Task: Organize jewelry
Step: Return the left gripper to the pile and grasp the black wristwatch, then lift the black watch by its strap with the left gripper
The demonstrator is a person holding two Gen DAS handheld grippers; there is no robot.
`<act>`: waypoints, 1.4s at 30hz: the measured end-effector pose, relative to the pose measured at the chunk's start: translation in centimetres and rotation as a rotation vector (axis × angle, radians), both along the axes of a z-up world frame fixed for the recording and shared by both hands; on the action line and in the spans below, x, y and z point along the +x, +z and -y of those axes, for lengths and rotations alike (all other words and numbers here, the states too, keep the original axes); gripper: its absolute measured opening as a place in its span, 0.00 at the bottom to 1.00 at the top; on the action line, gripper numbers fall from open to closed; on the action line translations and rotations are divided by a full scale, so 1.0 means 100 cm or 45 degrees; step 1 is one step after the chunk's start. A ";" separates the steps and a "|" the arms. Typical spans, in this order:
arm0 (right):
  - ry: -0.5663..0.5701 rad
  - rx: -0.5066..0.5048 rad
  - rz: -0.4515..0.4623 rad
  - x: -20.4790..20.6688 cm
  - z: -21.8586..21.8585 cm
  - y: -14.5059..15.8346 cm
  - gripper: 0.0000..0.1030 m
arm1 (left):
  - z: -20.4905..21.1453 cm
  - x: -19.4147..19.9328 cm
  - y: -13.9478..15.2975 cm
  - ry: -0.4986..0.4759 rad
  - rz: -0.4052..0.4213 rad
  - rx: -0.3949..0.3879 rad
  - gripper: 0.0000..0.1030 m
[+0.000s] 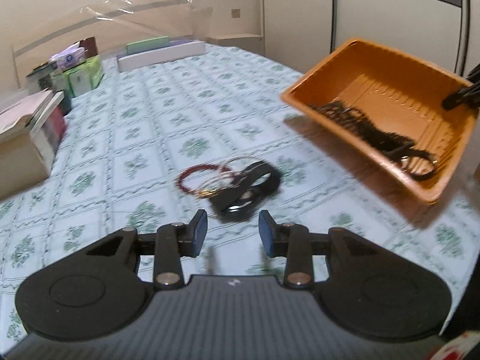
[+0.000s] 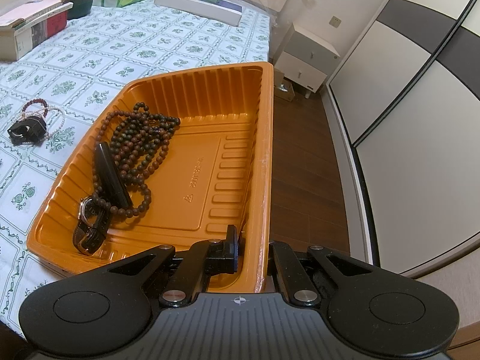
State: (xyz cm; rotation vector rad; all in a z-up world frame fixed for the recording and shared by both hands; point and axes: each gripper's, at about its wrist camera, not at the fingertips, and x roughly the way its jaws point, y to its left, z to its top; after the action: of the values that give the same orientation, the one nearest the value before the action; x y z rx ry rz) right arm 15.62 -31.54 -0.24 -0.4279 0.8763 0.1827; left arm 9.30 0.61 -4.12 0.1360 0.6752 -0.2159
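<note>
So the right gripper point(image 2: 252, 252) is clamped tight on the near wall of the orange plastic tray point(image 2: 264, 156), one finger inside and the other outside the rim, which looks like the whole point: it props the tray up tilted over the edge of the floral tablecloth point(image 2: 90, 42) so the stuff inside slides to the low side. That's why the brown bead necklace point(image 2: 138, 147), the slim black case point(image 2: 112, 177) and the wristwatch point(image 2: 90, 222) are all bunched along the tray's left wall instead of spread out.

The left gripper point(image 1: 232, 234) has its jaws partly apart with nothing between the blue pads point(image 1: 199, 234), and it's pointed down at the leftover pile on the cloth just ahead: a dark red bead bracelet point(image 1: 192, 177), a thin pale beaded strand (pearls, going by the right wrist view) looped over it, and a black strap thing point(image 1: 249, 189) that's too blurred to name for sure. Those 3 are tangled together, touching, well apart from the tray. Guessing that pile is next to go in, and the tangle might come up as 1 clump
</note>
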 end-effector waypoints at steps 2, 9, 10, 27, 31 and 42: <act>-0.001 0.000 -0.001 0.000 0.000 0.000 0.04 | -0.005 0.006 -0.002 0.003 -0.005 0.003 0.32; -0.001 0.001 -0.001 0.000 0.000 0.001 0.03 | 0.001 0.032 -0.012 -0.052 -0.017 0.023 0.32; -0.001 0.001 -0.001 0.000 0.000 0.001 0.03 | 0.001 0.035 -0.014 -0.054 -0.025 0.021 0.32; -0.001 0.003 -0.001 0.000 0.001 0.001 0.04 | 0.006 0.077 -0.023 -0.057 -0.076 -0.123 0.34; -0.001 0.004 -0.002 0.000 0.001 0.001 0.04 | 0.008 0.075 -0.022 -0.067 -0.080 -0.121 0.31; -0.001 0.003 -0.002 0.000 0.001 0.001 0.04 | 0.004 0.032 -0.009 -0.069 -0.084 -0.166 0.17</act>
State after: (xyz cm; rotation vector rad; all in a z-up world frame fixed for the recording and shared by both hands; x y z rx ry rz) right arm 15.63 -31.67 -0.14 -0.4253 0.8776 0.1836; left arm 12.51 0.21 -5.03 0.0222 0.7213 -0.3166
